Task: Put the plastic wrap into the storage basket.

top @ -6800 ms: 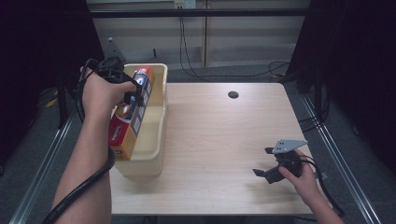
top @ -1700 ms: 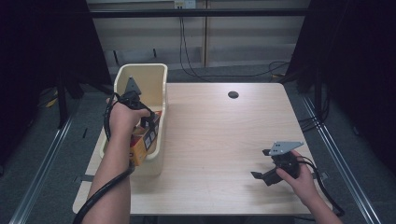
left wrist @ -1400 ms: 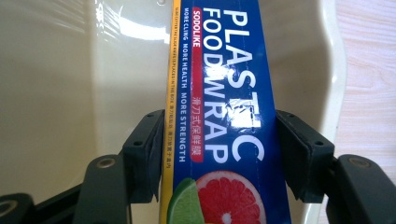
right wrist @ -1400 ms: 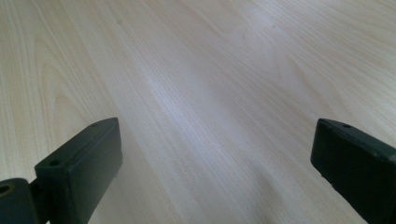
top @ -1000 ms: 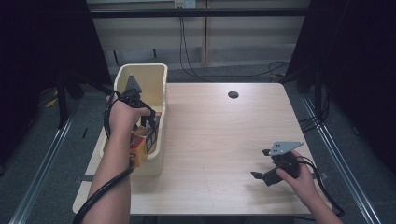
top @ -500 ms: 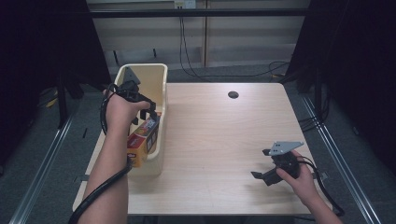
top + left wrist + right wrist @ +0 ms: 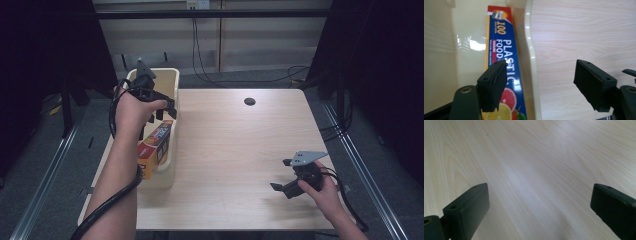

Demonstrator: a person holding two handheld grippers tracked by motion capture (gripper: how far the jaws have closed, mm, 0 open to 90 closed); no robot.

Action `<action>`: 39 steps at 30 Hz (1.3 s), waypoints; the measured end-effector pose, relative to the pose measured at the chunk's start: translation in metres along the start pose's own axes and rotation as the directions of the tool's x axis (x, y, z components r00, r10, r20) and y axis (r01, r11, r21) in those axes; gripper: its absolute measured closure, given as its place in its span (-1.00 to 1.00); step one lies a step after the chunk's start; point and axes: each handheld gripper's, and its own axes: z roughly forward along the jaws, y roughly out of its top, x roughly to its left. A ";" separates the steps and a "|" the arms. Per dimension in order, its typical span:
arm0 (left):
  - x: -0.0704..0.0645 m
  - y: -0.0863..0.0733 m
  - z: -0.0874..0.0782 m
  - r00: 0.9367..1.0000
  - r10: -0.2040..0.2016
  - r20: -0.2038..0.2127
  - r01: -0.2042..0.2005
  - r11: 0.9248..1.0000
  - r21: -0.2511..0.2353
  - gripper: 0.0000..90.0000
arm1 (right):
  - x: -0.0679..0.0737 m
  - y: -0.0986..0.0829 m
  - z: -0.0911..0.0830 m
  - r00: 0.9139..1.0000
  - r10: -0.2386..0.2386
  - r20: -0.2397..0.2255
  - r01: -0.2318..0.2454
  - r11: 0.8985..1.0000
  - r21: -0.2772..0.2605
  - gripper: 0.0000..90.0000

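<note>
We find the left gripper (image 7: 159,107) held above the cream bin (image 7: 172,80) at the left edge of the tabletop (image 7: 235,145), its jaws wide apart and holding nothing, one jaw over the bin and the other over the bare wood beside the rim. The box of plastic food wrap (image 7: 504,72) lies lengthwise inside the bin against its right-hand wall, free of the jaws. We note the right gripper (image 7: 286,176) held low over the near right part of the tabletop, its jaws likewise wide apart and empty.
</note>
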 end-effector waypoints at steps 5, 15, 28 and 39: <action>-0.010 0.001 -0.001 0.999 0.032 0.014 -0.031 0.999 -0.006 -0.47 | 0.000 0.000 -0.001 1.000 0.002 0.002 -0.002 1.000 0.003 -0.95; -0.036 0.001 0.003 0.994 0.097 0.059 -0.096 0.995 -0.013 -0.55 | 0.000 0.000 -0.002 1.000 0.000 0.001 0.000 1.000 -0.001 -0.95; -0.067 0.001 0.013 0.980 0.172 0.104 -0.170 0.985 -0.026 -0.60 | 0.000 0.001 -0.003 1.000 -0.001 0.002 0.001 1.000 -0.004 -0.95; -0.083 -0.002 0.039 0.971 0.202 0.131 -0.202 0.979 -0.014 -0.63 | 0.001 0.001 -0.002 1.000 -0.005 0.000 0.005 1.000 -0.002 -0.95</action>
